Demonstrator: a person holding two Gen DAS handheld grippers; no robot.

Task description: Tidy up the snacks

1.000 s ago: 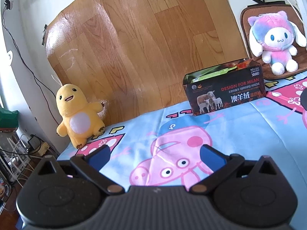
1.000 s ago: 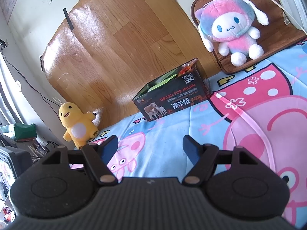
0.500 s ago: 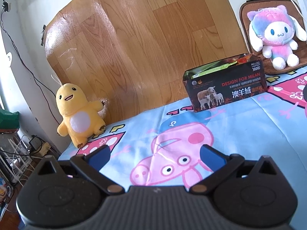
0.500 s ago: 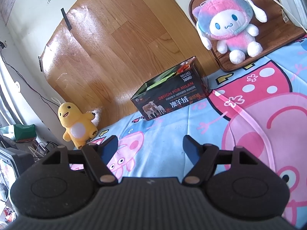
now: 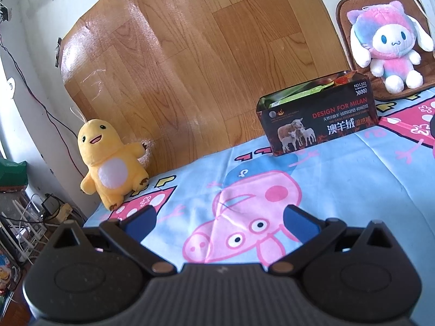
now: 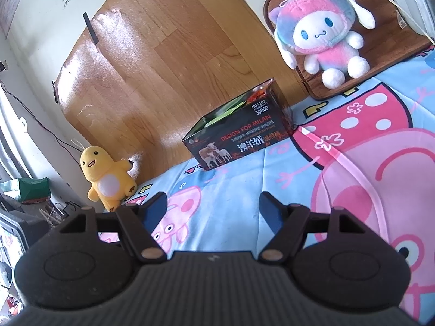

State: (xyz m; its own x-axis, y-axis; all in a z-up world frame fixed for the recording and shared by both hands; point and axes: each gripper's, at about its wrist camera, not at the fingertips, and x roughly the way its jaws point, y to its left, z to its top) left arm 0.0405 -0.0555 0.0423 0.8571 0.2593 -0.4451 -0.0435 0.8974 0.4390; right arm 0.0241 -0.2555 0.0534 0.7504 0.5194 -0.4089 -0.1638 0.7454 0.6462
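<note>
A black cardboard box [image 5: 318, 125] printed with sheep stands on the cartoon bedsheet by the wood-pattern panel, its top open. Green and orange snack packets [image 5: 304, 92] show inside it. In the right wrist view the same box [image 6: 239, 138] sits ahead and slightly left, with packets [image 6: 231, 107] visible at its opening. My left gripper [image 5: 220, 217] hovers over the sheet well short of the box, open and empty. My right gripper [image 6: 213, 207] is also open with nothing between its blue-padded fingers [image 6: 156, 209], some way in front of the box.
A yellow plush toy [image 5: 108, 160] leans at the bed's left edge by the wood panel [image 5: 190, 54]. A pink and blue plush [image 5: 386, 43] sits on a brown cushion [image 6: 394, 54] at the back right. Cables and clutter lie off the bed's left side.
Both grippers have drawn back slightly and tilted, so the box sits a little farther off and higher in each view. Both stay open and empty.
</note>
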